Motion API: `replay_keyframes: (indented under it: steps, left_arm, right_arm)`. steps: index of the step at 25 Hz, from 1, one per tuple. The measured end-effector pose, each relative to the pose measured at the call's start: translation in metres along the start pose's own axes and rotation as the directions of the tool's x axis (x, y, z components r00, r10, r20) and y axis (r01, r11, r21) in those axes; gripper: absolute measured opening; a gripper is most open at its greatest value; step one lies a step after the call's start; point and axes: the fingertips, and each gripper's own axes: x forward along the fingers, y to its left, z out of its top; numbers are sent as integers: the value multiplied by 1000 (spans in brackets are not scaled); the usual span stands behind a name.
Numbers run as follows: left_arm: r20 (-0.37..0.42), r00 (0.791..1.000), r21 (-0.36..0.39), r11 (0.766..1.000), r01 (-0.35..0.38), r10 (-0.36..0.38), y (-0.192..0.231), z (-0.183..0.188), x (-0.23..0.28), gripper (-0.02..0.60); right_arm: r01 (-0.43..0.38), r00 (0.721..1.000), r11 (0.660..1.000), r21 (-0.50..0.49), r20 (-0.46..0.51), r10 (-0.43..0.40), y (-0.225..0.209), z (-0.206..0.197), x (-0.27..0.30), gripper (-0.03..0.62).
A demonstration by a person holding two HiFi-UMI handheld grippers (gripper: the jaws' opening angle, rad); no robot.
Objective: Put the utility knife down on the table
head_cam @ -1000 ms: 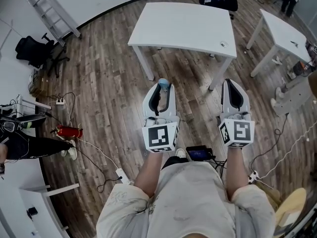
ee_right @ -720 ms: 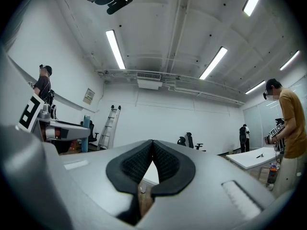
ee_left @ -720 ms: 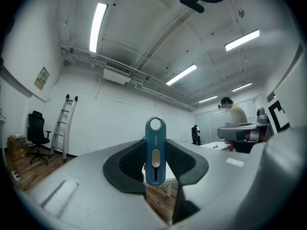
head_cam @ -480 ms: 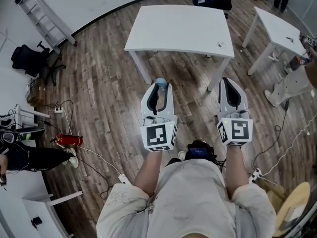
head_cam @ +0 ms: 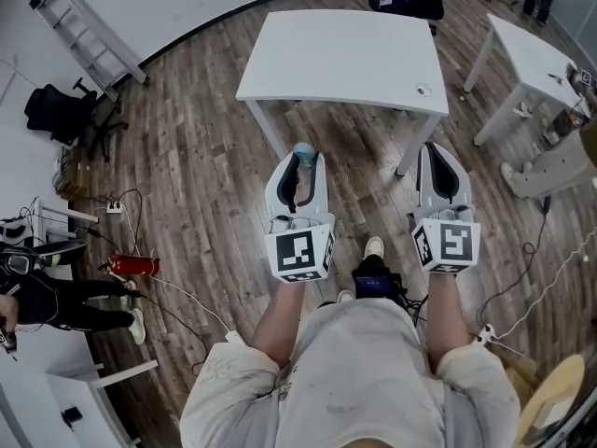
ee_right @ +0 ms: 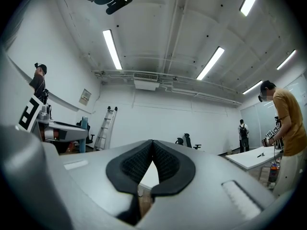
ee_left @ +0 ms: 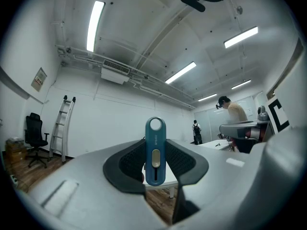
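Cream shirt and two forearms fill the bottom of the head view, each hand carrying a gripper held out roughly level. The left gripper is clamped on the utility knife. Its view shows the blue handle standing upright between the black ribbed pads, ring end up and slider facing the camera. The right gripper holds nothing; its pads meet at the tips.

Both grips look the same as a second ago, and the two grippers sit side by side at almost the same spot in the head view. What has changed is below them: a pale shoe now shows forward between the grippers, where earlier only a shoe tucked close to the body could be seen.

The knife hangs in the air over the wood floor, short of the near edge of the white table. That table top is bare apart from a small round cable hole by its near right corner, as it was before.

Farther off, a second white table stands to the right. At the left are a red fire extinguisher lying on the floor, a black office chair and a ladder against the wall.
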Motion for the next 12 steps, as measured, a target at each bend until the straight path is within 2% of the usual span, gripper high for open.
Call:
replay_keyframes:
  steps: [12]
  left_arm:
    - [3, 1000, -2, 1000, -12, 12, 0, -2, 0, 144]
  right_arm:
    - [3, 1000, 1000, 2, 0, -3, -1, -4, 1, 6]
